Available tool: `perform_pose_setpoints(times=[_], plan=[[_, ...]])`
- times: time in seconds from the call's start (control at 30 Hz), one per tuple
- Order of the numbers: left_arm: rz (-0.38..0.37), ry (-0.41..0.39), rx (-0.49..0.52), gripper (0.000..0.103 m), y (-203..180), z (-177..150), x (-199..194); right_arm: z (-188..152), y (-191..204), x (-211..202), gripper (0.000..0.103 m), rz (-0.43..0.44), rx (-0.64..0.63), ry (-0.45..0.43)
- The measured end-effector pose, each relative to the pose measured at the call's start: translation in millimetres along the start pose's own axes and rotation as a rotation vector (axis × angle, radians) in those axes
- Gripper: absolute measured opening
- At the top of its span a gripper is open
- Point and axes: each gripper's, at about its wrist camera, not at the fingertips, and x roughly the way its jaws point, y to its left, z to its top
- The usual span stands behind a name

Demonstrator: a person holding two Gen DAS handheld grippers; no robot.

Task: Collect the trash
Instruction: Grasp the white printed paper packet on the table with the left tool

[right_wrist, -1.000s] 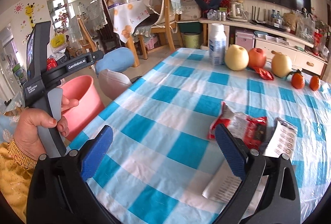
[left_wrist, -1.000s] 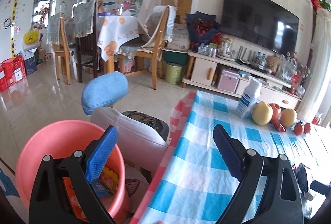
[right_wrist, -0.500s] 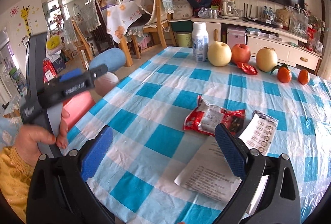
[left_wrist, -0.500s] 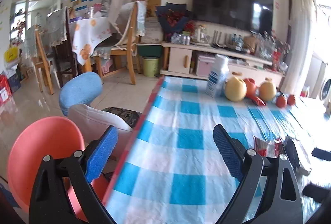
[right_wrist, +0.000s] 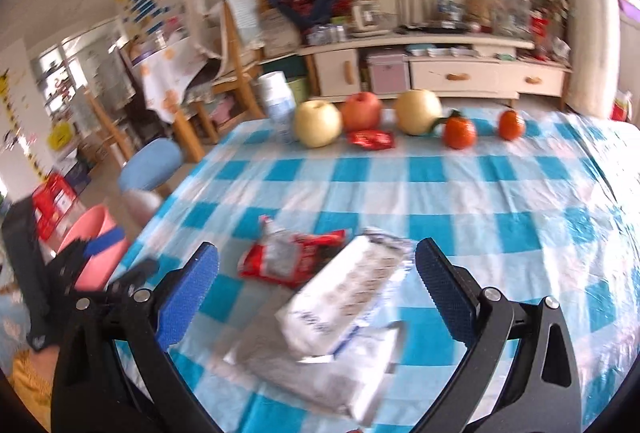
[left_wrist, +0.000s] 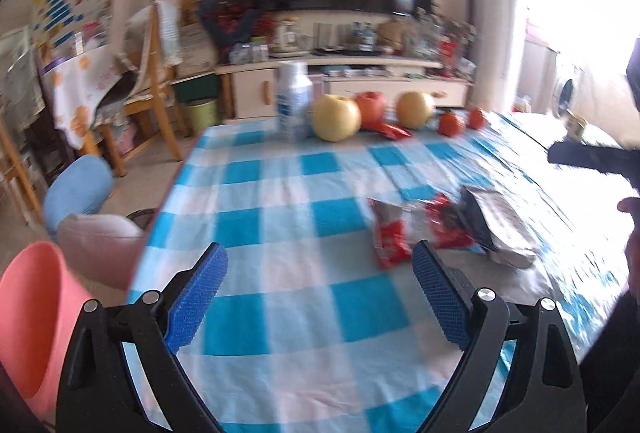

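Both cameras have swung from the pink bin toward the trash on the checked counter. The left claw and right claw hang empty, jaws wide apart. A red wrapper and silver packets lie just ahead of the right claw, probably its next pick.
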Motion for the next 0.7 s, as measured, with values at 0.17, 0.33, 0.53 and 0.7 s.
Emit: perform_pose_setpoints(times=[0.17,0.33,0.53,0.7], plan=[[-0.102,0.031,0.155,0.093,-57,-1,7,5,-57,-4,0.099,-0.012,0.14,-0.009],[-0.169,0.063,0.249,0.093,-104,3,20,6,-89,-3,0.099,-0.008,0.198,-0.012],[-0.165,0.114,0.354,0.093,-151,8,49,7,-112,2,0.099,0.012,0.253,-0.001],[-0.134,0.161,0.383,0.093,-171,19,78,10,-121,9,0.099,0.035,0.266,0.007]])
